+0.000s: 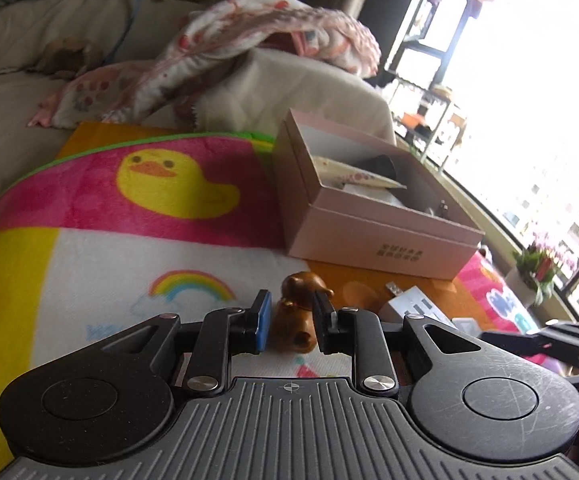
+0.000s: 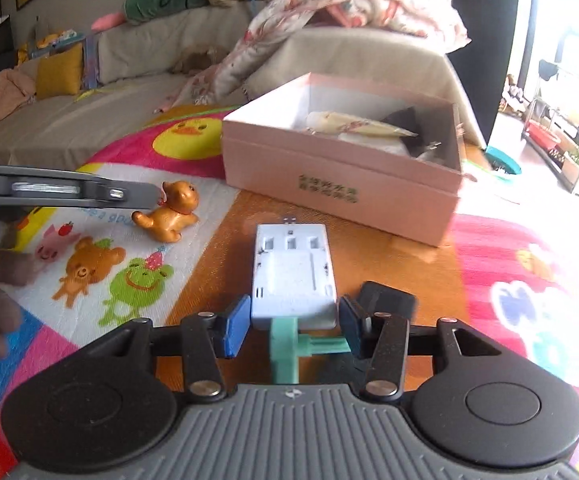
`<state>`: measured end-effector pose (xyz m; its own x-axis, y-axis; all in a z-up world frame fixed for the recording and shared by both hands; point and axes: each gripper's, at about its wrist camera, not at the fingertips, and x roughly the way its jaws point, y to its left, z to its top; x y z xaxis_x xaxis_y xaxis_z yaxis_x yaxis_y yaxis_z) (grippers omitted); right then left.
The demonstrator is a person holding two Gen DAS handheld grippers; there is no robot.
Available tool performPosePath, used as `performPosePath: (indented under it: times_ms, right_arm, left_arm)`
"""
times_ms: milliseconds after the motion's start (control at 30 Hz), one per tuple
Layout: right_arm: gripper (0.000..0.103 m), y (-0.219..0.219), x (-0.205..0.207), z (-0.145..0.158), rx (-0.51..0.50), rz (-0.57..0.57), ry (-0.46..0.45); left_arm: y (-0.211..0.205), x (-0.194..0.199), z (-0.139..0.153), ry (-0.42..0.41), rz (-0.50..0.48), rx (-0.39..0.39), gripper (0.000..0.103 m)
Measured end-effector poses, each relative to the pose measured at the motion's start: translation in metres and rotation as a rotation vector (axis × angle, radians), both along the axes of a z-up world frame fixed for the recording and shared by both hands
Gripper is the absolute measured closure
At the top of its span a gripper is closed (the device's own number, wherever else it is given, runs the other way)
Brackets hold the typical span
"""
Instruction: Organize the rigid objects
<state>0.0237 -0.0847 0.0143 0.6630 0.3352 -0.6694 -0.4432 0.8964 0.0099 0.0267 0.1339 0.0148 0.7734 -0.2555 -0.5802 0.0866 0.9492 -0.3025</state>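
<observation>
A small golden-brown dog figurine lies on the cartoon blanket between the fingers of my left gripper. The jaws are open with a gap on each side of it. It also shows in the right wrist view, next to the left gripper's finger. My right gripper is open around the near end of a white battery charger. A green plastic piece lies between its fingers. An open pink box stands beyond, holding a cream tube and dark items.
A patterned blanket covers the surface. A black block lies by the right finger. A sofa with a floral quilt and cushions is behind. A potted plant and window are at right.
</observation>
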Motion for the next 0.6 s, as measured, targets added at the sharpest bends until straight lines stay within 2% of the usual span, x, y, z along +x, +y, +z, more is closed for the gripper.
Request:
performPosePath:
  times_ms: [67,133,233,367,433,600]
  right_arm:
    - [0.032,-0.01,-0.01,0.006,0.001,-0.011,-0.046]
    - [0.027,-0.02,-0.019,0.011,-0.014,-0.025,-0.109]
    - [0.02,-0.031,-0.031,0.011,-0.057,-0.035,-0.162]
    - [0.018,-0.042,-0.034,0.003,-0.065,-0.04,-0.119]
    - [0.014,-0.046,-0.034,-0.001,-0.033,-0.063,-0.112]
    - [0.013,-0.044,-0.031,-0.004,0.002,-0.063,-0.088]
  left_arm:
    - [-0.007,0.008,-0.004,0.014,-0.009,0.022,0.076]
    - [-0.012,0.014,-0.008,0.024,-0.007,0.034,0.072]
    - [-0.017,0.022,-0.014,0.03,-0.003,0.05,0.071]
    - [-0.024,0.023,-0.015,0.004,-0.02,0.082,0.071]
    - [-0.026,0.02,-0.016,-0.003,-0.041,0.088,0.071]
    - [-0.029,-0.001,-0.016,-0.002,-0.101,0.067,0.071]
